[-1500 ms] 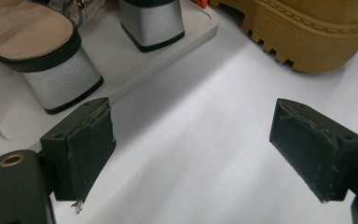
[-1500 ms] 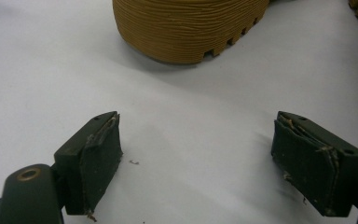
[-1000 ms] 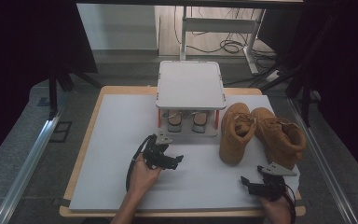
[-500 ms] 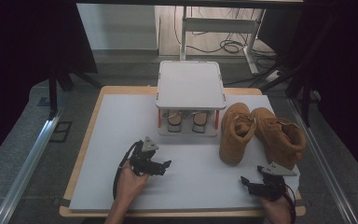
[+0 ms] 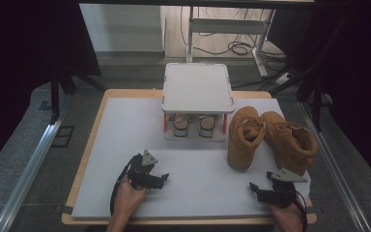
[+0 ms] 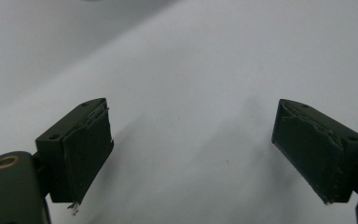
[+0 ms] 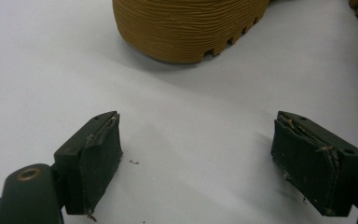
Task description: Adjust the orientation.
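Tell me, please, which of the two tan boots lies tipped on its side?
The right-hand boot, nearest the table's right edge, lies tipped over. The left boot beside the white rack stands on its sole.

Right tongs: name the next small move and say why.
Probably ease the right tongs forward toward the nearer boot. Their jaws stand open with nothing between them, low over the white mat, and the boot's toe lies just ahead in the right gripper view.

Matt white board (image 5: 198,179) — ribbed rubber boot sole (image 7: 191,28).
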`<act>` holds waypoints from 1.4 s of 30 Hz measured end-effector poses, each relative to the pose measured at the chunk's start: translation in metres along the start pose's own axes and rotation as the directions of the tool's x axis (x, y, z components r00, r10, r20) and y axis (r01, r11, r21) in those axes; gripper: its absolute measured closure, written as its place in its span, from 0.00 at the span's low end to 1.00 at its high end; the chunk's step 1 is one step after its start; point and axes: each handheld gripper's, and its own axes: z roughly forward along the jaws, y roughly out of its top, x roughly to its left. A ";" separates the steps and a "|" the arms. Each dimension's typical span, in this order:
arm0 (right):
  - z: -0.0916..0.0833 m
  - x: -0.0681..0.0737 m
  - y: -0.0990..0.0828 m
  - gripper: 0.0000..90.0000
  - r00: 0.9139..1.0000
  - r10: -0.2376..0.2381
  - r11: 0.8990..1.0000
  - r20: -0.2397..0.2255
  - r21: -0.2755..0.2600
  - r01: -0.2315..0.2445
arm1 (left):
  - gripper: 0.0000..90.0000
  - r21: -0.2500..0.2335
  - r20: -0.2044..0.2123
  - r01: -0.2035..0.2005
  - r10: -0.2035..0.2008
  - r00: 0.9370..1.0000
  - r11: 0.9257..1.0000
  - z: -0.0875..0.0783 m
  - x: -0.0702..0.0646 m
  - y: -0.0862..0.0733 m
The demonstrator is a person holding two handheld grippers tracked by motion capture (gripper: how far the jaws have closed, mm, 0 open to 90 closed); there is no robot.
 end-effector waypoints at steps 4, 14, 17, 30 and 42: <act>0.000 0.000 0.000 0.17 1.000 -0.001 1.000 0.003 0.003 0.001 | 0.13 -0.008 0.006 0.028 -0.028 1.000 1.000 0.004 0.001 -0.006; 0.001 0.000 0.003 0.16 1.000 0.000 1.000 0.000 0.020 0.000 | 0.13 -0.017 -0.001 0.035 -0.035 0.999 0.999 0.004 0.001 -0.007; 0.001 0.001 0.004 0.14 1.000 0.004 1.000 0.001 0.028 -0.004 | 0.13 -0.018 -0.003 0.034 -0.034 0.999 0.999 0.004 0.001 -0.008; -0.010 0.003 0.010 0.52 0.998 0.043 0.999 -0.036 -0.023 -0.044 | 0.14 -0.021 -0.004 0.035 -0.035 0.999 0.999 0.004 0.001 -0.008; -0.007 0.015 0.021 0.90 0.996 0.003 1.000 -0.092 -0.011 -0.004 | 0.14 -0.021 -0.007 0.031 -0.031 0.999 0.999 0.004 0.001 -0.008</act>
